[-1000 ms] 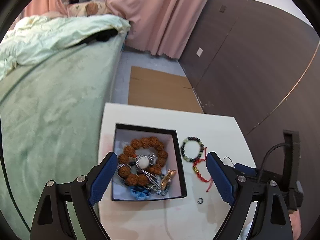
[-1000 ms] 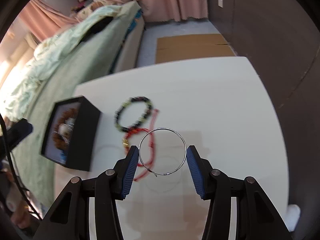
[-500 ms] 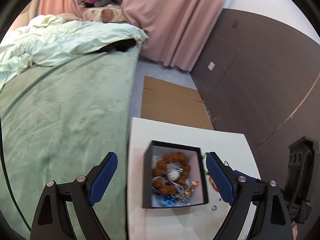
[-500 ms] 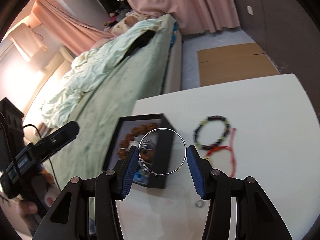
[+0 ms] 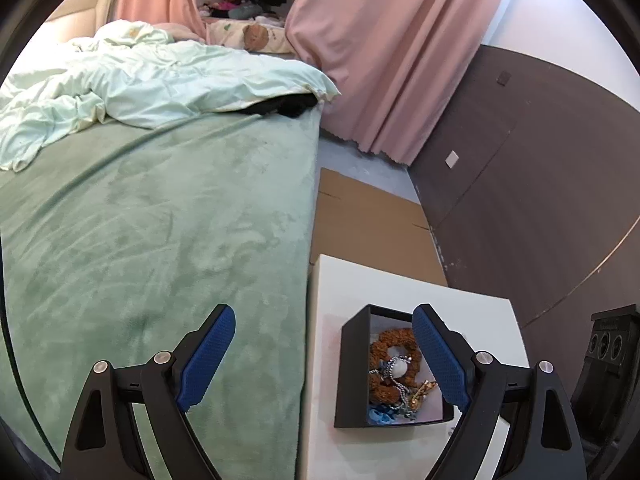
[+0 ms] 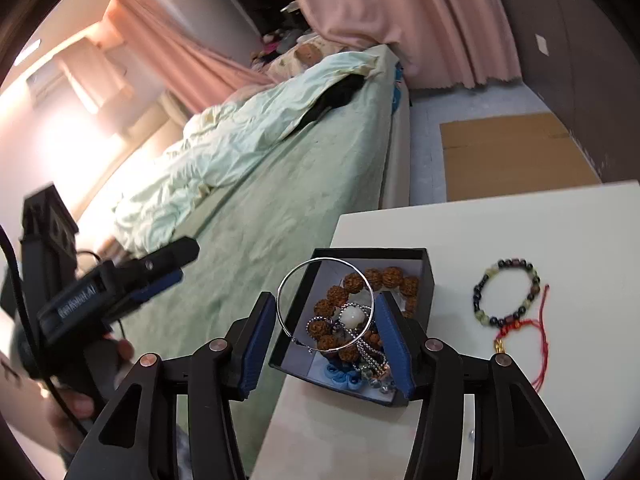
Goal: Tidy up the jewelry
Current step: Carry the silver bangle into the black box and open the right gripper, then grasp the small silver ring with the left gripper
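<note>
In the right wrist view the right gripper point(image 6: 326, 322) sat at the lower centre of the frame, its blue pads point(image 6: 394, 346) having just been spreading apart; the thin silver bangle point(image 6: 325, 304) stood tilted between them, its right edge against the right pad and its left edge seemingly just clear of the left pad, so no firm squeeze showed; whether it was loose or resting I could not tell. Behind and below the bangle lay the black jewelry box point(image 6: 428, 268), open at the near left corner of the white table point(image 6: 520, 232); inside it lay a brown seed-bead bracelet point(image 6: 384, 276), a white bead on silver chain point(image 6: 352, 314) and some blue pieces point(image 6: 340, 378). To the right of the box, apart from it, a dark green-and-black bead bracelet point(image 6: 507, 294) lay on the table, with a red cord bracelet point(image 6: 528, 326) touching its lower edge. At the left of the frame a hand point(image 6: 76, 400) held the left gripper point(image 6: 120, 284) over the green bed point(image 6: 256, 216). In the left wrist view the left gripper point(image 5: 324, 354) stood wide apart with nothing between its pads point(image 5: 206, 358); the left pad hung over the bed point(image 5: 152, 220), the right pad over the box point(image 5: 354, 376) at the lower right; flat cardboard point(image 5: 368, 220) lay on the floor beyond the table point(image 5: 328, 288).
</note>
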A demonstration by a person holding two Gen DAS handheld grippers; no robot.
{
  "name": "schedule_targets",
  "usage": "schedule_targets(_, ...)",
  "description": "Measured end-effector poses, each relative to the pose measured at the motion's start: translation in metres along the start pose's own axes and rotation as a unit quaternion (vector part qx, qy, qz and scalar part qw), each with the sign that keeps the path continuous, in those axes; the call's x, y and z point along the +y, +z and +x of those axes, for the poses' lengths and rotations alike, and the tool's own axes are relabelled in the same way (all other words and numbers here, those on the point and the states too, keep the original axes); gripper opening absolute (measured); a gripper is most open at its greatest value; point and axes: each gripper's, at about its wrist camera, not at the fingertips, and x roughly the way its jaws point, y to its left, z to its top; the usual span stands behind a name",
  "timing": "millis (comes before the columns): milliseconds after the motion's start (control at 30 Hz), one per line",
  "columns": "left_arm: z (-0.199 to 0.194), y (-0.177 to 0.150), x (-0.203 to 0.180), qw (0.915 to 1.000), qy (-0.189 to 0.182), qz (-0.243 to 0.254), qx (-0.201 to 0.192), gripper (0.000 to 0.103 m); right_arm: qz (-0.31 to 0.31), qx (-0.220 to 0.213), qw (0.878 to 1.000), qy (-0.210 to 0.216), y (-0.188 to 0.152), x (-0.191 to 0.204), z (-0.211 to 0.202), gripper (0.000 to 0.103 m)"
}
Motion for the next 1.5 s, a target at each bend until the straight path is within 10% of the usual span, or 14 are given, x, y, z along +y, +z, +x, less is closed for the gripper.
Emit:
schedule_targets(100, -0.003, -0.002, -0.005, 0.9999, 0.008, 0.008, -0.009, 0.09, -0.003, 0.003, 1.0, -0.022, -0.003, -0.002, -0.004, 0.08)
schedule_targets(700, 0.005, -0.038, -0.069, 0.9945, -0.009, 0.104, 0.01, 0.09, 0.021, -0.026, 0.996, -0.088, -0.017, -0.052, -0.076, 0.103)
schedule_targets(1167, 0.011, -0.09, -0.147, 0.9813, -0.066, 0.18, 0.016, 0.09, 0.071, -0.059, 0.99, -0.11, -0.038, -0.123, -0.13, 0.103)
schedule_targets(1500, 0.039, -0.119, -0.168, 0.9682, -0.083, 0.212, 0.102, 0.09, 0.12, -0.042, 0.986, -0.11, -0.042, -0.169, -0.158, 0.103)
